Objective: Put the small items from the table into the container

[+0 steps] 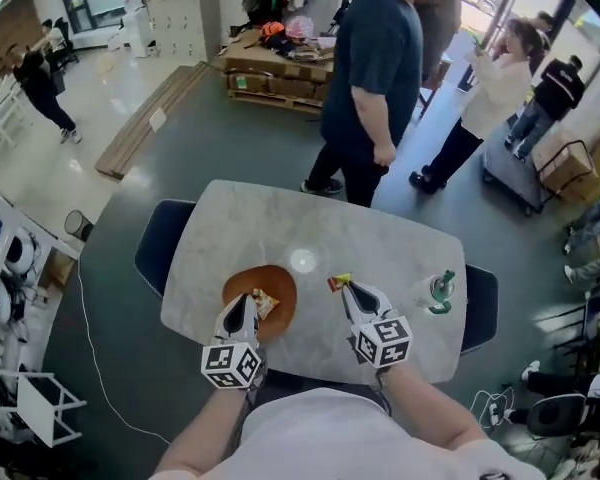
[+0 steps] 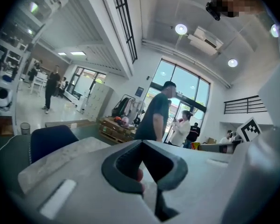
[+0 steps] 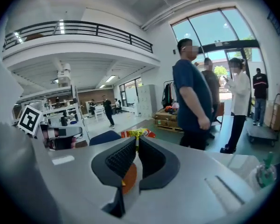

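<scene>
One red-and-yellow packet [image 1: 338, 282] was pinched in the nearly closed fingers of the right gripper [image 1: 349, 287], just right of the orange container [image 1: 285, 280] at centre frame, where the left gripper [image 1: 240, 308] hung with fingers together and empty. The packet would best be carried over the container's middle, clear of the left gripper, before being released.

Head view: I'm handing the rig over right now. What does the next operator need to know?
Left gripper: shut, nothing in it, over the orange bowl.
Right gripper: shut on a yellow-red wrapped sweet, above the table, right of the bowl.
Done: one wrapped item lies in the bowl.
To do: put the held sweet in the bowl. A green-topped thing stands near the table's right edge.
</scene>
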The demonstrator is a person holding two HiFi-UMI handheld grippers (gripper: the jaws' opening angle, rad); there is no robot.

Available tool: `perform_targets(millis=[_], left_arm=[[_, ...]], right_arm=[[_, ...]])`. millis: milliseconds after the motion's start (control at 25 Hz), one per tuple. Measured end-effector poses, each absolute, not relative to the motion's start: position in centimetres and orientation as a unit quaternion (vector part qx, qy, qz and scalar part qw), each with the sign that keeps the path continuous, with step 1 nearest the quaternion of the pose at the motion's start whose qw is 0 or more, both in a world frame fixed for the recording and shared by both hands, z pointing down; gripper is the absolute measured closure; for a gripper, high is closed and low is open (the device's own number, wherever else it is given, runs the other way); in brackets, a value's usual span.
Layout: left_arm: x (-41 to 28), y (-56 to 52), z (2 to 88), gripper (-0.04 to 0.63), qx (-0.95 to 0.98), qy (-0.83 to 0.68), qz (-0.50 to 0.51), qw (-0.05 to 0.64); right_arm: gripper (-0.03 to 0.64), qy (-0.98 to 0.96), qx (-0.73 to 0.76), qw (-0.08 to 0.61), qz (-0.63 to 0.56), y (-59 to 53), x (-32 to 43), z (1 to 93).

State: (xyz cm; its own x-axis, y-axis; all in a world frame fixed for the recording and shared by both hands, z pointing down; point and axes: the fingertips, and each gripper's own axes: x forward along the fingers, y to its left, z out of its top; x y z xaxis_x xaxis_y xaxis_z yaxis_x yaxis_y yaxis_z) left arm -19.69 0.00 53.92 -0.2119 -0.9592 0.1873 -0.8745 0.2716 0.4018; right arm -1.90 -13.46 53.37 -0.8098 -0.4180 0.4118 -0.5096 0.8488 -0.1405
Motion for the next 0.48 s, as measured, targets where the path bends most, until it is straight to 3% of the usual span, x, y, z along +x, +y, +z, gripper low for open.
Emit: perform_targets(millis=[240, 480], left_arm=[[-25.5, 6.7, 55.9, 0.594, 0.513, -0.825, -0.113, 0.211], [-26.6, 11.9, 57.8, 0.594, 0.457, -0.853, -0.107, 0.227]], right_arm=[[0.572, -0.950, 0.141, 0.249, 0.123, -9.6, -11.5, 58.5], [0.572, -0.928, 0.066, 0.352, 0.107, -6.8, -16.4, 66.9]])
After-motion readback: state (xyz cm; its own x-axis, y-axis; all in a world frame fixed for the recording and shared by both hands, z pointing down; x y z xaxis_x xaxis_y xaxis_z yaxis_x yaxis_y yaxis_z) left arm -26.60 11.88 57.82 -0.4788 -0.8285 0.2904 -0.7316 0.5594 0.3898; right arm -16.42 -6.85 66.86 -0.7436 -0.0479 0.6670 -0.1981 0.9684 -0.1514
